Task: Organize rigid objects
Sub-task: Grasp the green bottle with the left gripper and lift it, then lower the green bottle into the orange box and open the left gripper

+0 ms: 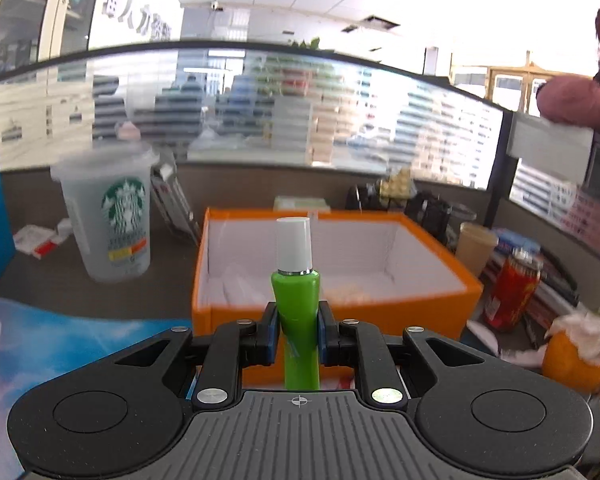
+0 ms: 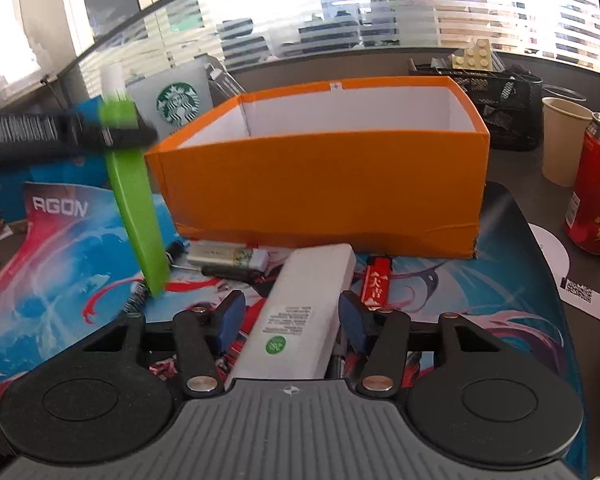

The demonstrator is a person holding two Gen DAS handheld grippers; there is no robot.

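My left gripper [image 1: 298, 320] is shut on a green tube [image 1: 296, 292] with a white cap, held upright in front of the orange box [image 1: 332, 312]. In the right wrist view the same tube [image 2: 134, 208] hangs tilted above the mat, left of the orange box [image 2: 320, 184], with the blurred left gripper [image 2: 72, 136] around it. My right gripper [image 2: 292, 316] is low over the mat, open, with a white rectangular pack [image 2: 312, 280] lying between its fingers. A small gap shows at each pad. The box's white inside looks almost bare.
A red lighter [image 2: 377, 284] and a silver lighter [image 2: 228, 258] lie on the printed mat [image 2: 60, 260] before the box. A Starbucks cup [image 1: 108, 216] stands left; a red can [image 2: 594, 188], paper cup [image 2: 562, 140] and mesh organizer [image 2: 496, 92] right. A person's sleeve [image 1: 580, 100] shows far right.
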